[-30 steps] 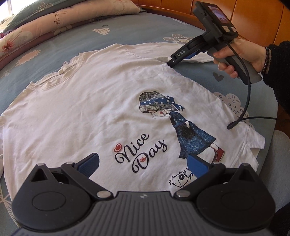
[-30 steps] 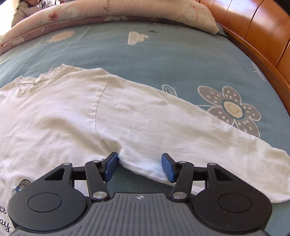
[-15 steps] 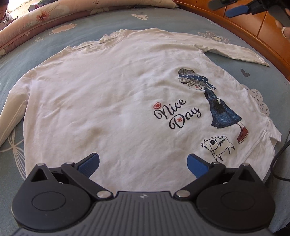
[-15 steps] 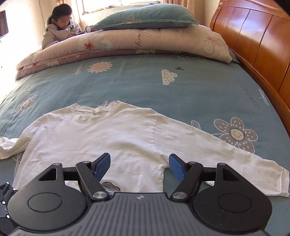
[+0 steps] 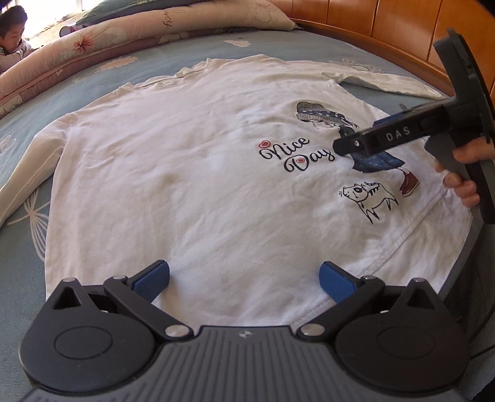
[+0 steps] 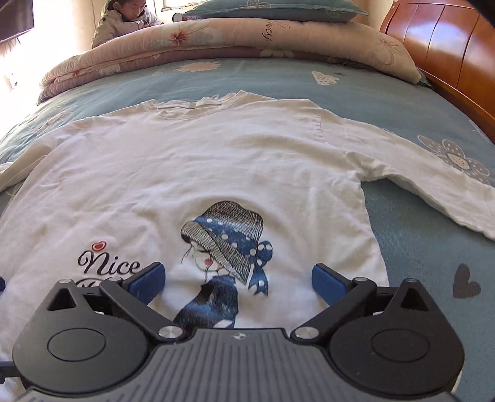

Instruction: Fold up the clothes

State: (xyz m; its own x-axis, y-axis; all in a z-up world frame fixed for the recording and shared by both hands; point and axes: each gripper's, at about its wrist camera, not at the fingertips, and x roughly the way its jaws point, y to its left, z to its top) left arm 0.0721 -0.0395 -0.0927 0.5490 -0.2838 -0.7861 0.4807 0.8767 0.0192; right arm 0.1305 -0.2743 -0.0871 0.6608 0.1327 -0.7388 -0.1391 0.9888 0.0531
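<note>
A white long-sleeved shirt (image 5: 191, 173) lies flat and face up on the bed, printed with "Nice Day", a girl in a hat and a cat. In the right wrist view the shirt (image 6: 216, 160) spreads with its right sleeve (image 6: 433, 185) stretched out to the side. My left gripper (image 5: 244, 276) hovers open over the shirt's lower hem, holding nothing. My right gripper (image 6: 236, 280) is open above the printed girl. From the left wrist view the right gripper (image 5: 355, 145) shows side-on, held by a hand (image 5: 464, 173) over the print.
The blue flowered bed sheet (image 6: 417, 263) surrounds the shirt. A folded quilt (image 6: 232, 37) and pillow lie along the far edge. A wooden headboard (image 6: 448, 46) runs along the right. A person (image 6: 123, 18) sits beyond the quilt.
My right gripper has come back from the sleeve and armpit to above the printed girl, opening wider. My left gripper has shifted along the hem.
</note>
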